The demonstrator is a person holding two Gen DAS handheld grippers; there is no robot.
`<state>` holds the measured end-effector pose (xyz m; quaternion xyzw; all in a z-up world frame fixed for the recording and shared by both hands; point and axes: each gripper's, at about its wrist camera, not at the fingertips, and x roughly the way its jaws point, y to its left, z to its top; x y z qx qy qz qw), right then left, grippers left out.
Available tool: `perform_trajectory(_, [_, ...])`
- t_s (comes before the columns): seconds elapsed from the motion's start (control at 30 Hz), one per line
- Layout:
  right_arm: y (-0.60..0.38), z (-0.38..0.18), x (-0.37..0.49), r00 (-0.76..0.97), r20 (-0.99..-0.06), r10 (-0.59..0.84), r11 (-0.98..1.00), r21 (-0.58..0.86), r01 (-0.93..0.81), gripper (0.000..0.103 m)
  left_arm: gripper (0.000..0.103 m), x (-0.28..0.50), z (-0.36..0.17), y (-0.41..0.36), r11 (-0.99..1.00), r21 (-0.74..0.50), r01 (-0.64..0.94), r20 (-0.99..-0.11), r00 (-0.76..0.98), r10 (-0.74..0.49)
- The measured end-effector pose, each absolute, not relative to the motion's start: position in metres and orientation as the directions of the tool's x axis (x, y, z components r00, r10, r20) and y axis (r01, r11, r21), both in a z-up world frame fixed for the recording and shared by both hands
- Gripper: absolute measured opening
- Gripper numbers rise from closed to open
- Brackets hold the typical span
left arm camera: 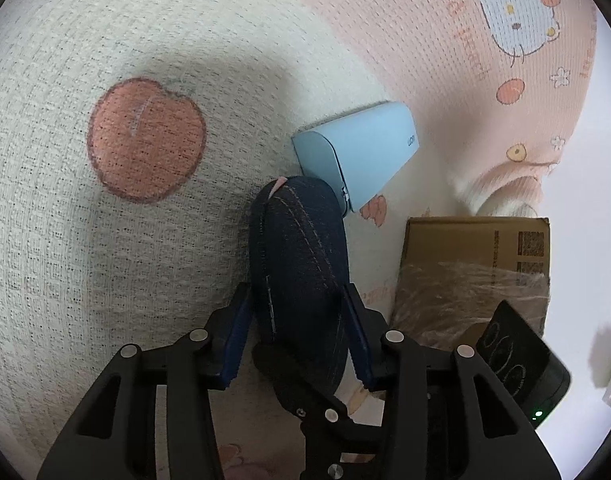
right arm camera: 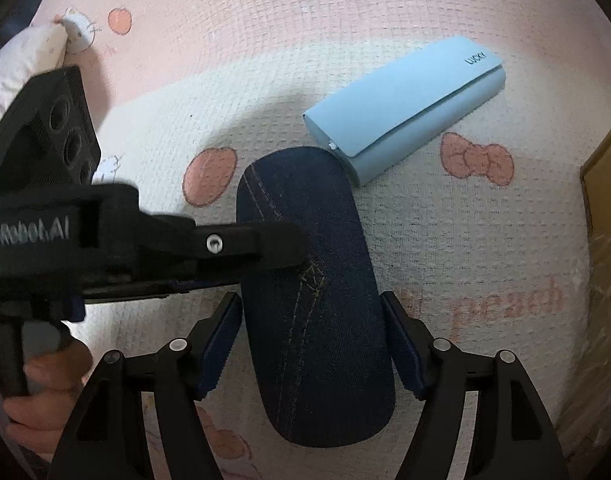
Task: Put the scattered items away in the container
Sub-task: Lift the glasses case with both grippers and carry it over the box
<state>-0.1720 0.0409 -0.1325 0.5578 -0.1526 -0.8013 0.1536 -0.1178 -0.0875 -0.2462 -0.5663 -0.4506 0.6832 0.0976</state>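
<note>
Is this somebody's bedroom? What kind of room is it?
Probably a bedroom or another soft spot at home. Everything lies on a pink and cream blanket printed with peaches and bows, beside a denim case, a light blue case and a cardboard box.

Black tongs (right arm camera: pixel 311 344); blue ribbed pads (right arm camera: pixel 219 350); silver pivot screws.

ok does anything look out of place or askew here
Two cases lie loose on the peach-print blanket, not in the cardboard box: the dark denim oval case, straddled by both grippers, and the pale blue flap case, lying diagonal at its tip. No damage or spills show.
</note>
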Motion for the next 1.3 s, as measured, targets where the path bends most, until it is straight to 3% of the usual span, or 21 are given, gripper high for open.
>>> perform_trajectory(0.27, [0.067, -0.136, -0.161, -0.367, -0.781, -0.504, -0.841, 0.541, 0.006, 0.063, 0.040, -0.122, -0.234, -0.091, -0.586, -0.729, 0.355, -0.684, -0.347, 0.642])
perform_trajectory(0.47, [0.083, -0.105, -0.146, -0.451, -0.735, -0.507, -0.823, 0.568, 0.000, 0.060, 0.039, -0.124, -0.203, -0.093, -0.571, -0.757, 0.317, -0.653, -0.387, 0.651])
perform_trajectory(0.93, [0.100, 0.004, -0.114, -0.599, -0.694, -0.400, -0.895, 0.435, 0.094, 0.060, 0.039, -0.119, -0.083, -0.058, -0.604, -0.795, 0.061, -0.549, -0.496, 0.673])
perform_trajectory(1.13, [0.130, 0.044, -0.104, -0.655, -0.696, -0.293, -0.932, 0.361, 0.034, 0.060, 0.039, -0.129, -0.032, 0.001, -0.635, -0.765, -0.105, -0.520, -0.482, 0.705])
perform_trajectory(1.3, [0.192, 0.061, -0.075, -0.689, -0.685, -0.237, -0.923, 0.379, -0.059, 0.060, 0.039, -0.148, -0.011, 0.059, -0.620, -0.762, -0.189, -0.503, -0.430, 0.750])
